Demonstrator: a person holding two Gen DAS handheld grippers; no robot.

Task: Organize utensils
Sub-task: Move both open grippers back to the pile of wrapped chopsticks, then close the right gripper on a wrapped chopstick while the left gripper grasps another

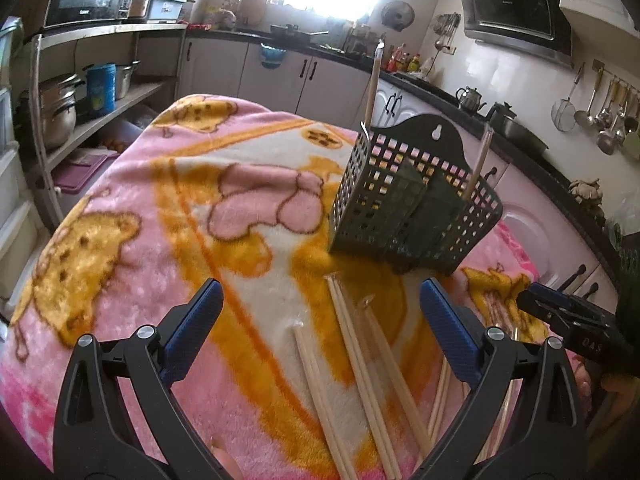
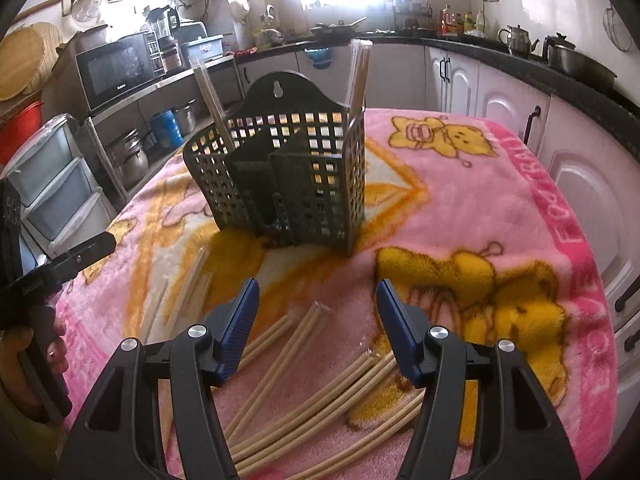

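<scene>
Both grippers are hanging over the pink and yellow blanket [image 1: 120,208], angled down at the loose chopsticks. The left gripper [image 1: 320,308] is standing wide, blue pads parted and nothing pressed between them; wrapped chopstick pairs [image 1: 360,360] are lying on the blanket in the gap below, running from about 12 o'clock back toward 6 in the left wrist view. The right gripper [image 2: 316,304] is also released, its jaws apart with nothing clamped, and a fan of bare chopsticks [image 2: 304,392] is spreading on the blanket beneath it, slanting from roughly 7 o'clock up toward 1 in the right wrist view.

The black lattice utensil holder [image 2: 288,168] is standing on the blanket at 12 o'clock from the right gripper, and at about 1 o'clock from the left one. Chopsticks are already standing in it: one wrapped set [image 2: 210,92] is leaning out at its left end, another [image 2: 358,76] is rising at its right end, as the right wrist camera sees it.

At 9 o'clock in the right wrist view a hand [image 2: 52,344] is gripping the left tool's handle. Behind the table a microwave [image 2: 116,68] is sitting on a shelf, and kettles [image 2: 520,42] are standing on the dark counter.
</scene>
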